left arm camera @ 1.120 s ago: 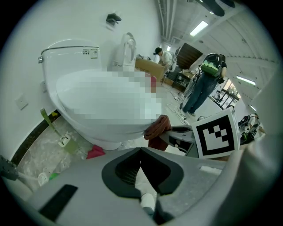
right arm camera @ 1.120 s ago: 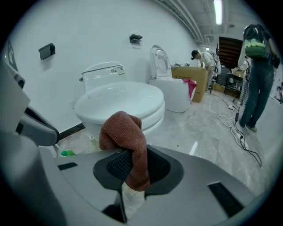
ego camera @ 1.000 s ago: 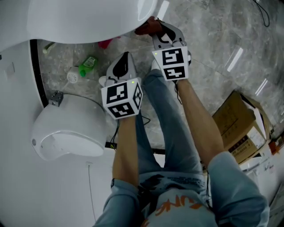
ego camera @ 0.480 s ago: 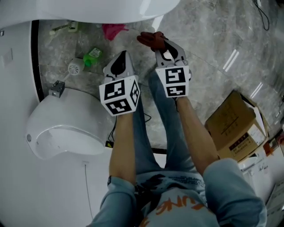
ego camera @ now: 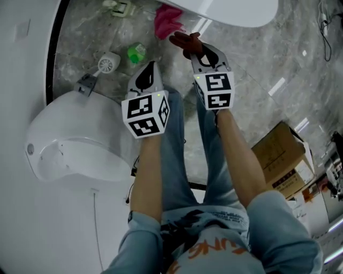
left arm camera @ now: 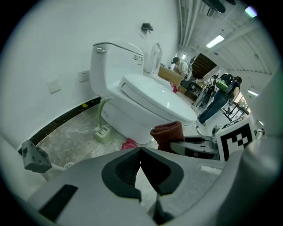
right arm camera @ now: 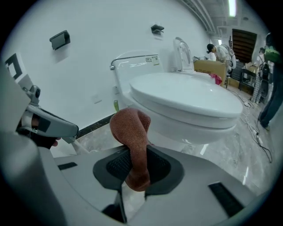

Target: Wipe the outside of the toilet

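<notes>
Since a second ago the toilet (ego camera: 230, 9) has slid farther away. Right tool (ego camera: 197, 49) stays clamped mid-fold on the soft, light brown cloth (right arm camera: 131, 128), near the slick bowl. Left tool (left arm camera: 140, 154) is closed and empty.

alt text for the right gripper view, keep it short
The right tongs are shut on a rust-brown cloth, which sticks up in front of a white toilet with its lid down. Behind the toilet is a plain white wall, and a grey marbled floor lies beneath it.
</notes>
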Demonstrator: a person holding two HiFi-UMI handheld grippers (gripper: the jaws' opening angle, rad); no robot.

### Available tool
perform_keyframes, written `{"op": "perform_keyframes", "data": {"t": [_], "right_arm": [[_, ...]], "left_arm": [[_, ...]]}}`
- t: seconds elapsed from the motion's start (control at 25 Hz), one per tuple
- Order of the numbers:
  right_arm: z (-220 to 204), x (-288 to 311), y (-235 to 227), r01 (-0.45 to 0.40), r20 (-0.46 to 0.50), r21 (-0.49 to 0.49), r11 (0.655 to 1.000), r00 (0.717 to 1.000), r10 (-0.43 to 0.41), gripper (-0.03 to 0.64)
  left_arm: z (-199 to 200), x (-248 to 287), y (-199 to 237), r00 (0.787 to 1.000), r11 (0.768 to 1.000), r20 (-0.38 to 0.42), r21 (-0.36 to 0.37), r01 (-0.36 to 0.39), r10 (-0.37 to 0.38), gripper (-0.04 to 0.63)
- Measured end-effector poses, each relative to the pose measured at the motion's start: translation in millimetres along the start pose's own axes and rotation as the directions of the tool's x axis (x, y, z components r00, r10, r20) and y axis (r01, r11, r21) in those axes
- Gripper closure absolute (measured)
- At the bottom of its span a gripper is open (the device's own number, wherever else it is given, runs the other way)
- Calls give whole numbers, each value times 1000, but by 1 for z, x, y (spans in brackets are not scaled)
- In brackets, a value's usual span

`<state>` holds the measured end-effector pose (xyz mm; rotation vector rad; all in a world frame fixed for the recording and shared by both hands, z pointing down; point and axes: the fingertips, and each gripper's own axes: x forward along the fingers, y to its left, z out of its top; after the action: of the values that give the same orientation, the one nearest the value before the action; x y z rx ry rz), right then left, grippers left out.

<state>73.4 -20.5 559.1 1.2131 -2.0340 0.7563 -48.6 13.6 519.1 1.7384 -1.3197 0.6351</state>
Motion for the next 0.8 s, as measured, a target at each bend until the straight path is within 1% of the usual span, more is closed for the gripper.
{"op": "perform_keyframes", "data": {"t": [0.16,0.24,0.4,0.52,0.6,0.8], "right_arm": [[20,30,32,-22,9,-11,1000,1000,23,538],[28,45,45,-26,14,-19,999,1000,26,538],[41,73,61,-20,12,-32,999,1000,20,540],[49,94,67,-6,-1,-58,998,1000,5,540],[55,107,66,4,-9,-79,997,1000,-5,540],[73,135,60,37,-2,-97,995,999,-37,540]], "left_arm": [[0,-12,43,1000,998,12,-60,-25,26,600],[3,-15,59,999,997,17,-74,-26,27,600],[10,-15,76,1000,997,23,-74,5,-3,600],[11,-12,89,1000,997,13,-69,23,-22,600],[14,-10,97,999,997,7,-63,35,-34,600],[23,-4,118,999,997,11,-57,47,-46,600]]}}
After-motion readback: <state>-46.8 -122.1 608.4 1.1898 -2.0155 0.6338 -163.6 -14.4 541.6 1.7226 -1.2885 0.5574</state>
